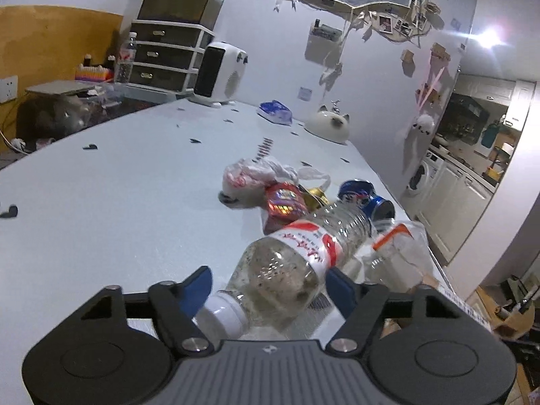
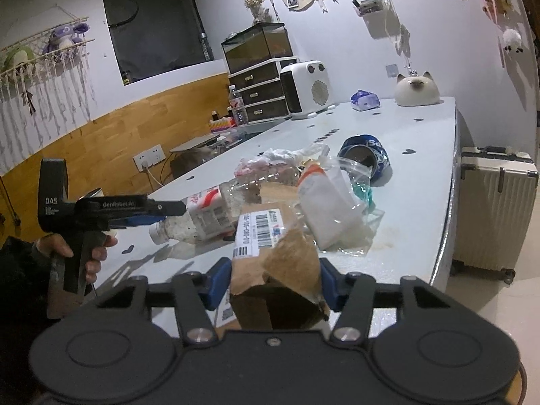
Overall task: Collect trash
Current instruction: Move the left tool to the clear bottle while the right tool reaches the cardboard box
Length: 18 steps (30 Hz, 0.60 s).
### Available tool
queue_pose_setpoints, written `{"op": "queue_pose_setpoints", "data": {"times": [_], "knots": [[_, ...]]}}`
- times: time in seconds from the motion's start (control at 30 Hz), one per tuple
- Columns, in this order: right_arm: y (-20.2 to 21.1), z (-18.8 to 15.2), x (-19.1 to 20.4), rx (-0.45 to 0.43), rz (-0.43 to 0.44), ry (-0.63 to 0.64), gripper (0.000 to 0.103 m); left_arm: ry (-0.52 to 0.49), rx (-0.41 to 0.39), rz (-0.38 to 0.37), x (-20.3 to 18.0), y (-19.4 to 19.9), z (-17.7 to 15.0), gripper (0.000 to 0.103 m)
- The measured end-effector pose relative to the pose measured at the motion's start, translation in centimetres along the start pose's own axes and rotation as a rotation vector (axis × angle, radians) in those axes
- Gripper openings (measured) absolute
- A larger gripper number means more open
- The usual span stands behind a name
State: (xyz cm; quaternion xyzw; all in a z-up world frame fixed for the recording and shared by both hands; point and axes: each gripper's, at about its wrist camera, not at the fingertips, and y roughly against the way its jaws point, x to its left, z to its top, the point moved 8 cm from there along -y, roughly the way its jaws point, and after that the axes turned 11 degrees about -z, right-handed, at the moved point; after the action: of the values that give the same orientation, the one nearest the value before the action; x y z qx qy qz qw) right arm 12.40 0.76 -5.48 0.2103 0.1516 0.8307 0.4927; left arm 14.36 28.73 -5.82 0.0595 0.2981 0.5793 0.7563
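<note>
My left gripper (image 1: 270,283) is shut on a clear plastic bottle (image 1: 297,263) with a red and white label and holds it off the white table, its white cap toward the camera. In the right wrist view the left gripper (image 2: 168,214) and the bottle (image 2: 199,216) show at the left. My right gripper (image 2: 270,281) is shut on a torn brown cardboard box (image 2: 273,270) with a barcode label. Behind lie a crumpled plastic bag (image 1: 260,172), a red wrapper (image 1: 283,206), a crushed blue can (image 2: 366,157) and a clear zip bag (image 2: 330,209).
At the table's far end stand a white heater (image 2: 307,89), a blue tissue pack (image 2: 364,99) and a cat-shaped ornament (image 2: 416,89). Drawers with a tank (image 2: 260,77) are behind. A white suitcase (image 2: 489,209) stands on the floor right of the table edge (image 2: 450,195).
</note>
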Motion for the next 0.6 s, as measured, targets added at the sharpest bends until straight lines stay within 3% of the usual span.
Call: {"op": "queue_pose_setpoints", "data": {"times": [0.2,0.37,0.43,0.47,0.57,0.6], "knots": [[1.3,-0.4,0.0,-0.002,0.002,-0.001,0.053,-0.021,0.048,-0.022,-2.8,1.1,-2.3,0.055],[2.9,-1.1,-0.4,-0.007,-0.004,0.01,0.052,-0.098,0.125,-0.056,-6.8,1.9,-4.0,0.055],[3.6,-1.3,-0.6,-0.003,-0.001,0.014,0.052,-0.154,0.138,-0.037,-8.3,2.2,-3.9,0.056],[3.9,-1.5,-0.7,-0.002,0.003,0.015,0.052,-0.175,0.137,-0.024,-8.9,2.4,-3.6,0.058],[4.4,-2.1,-0.9,0.022,0.006,0.02,0.052,-0.216,0.135,-0.002,-10.1,2.3,-2.1,0.077],[4.5,-2.3,-1.0,0.03,0.005,0.018,0.053,-0.236,0.149,0.011,-10.3,1.9,-1.5,0.078]]}}
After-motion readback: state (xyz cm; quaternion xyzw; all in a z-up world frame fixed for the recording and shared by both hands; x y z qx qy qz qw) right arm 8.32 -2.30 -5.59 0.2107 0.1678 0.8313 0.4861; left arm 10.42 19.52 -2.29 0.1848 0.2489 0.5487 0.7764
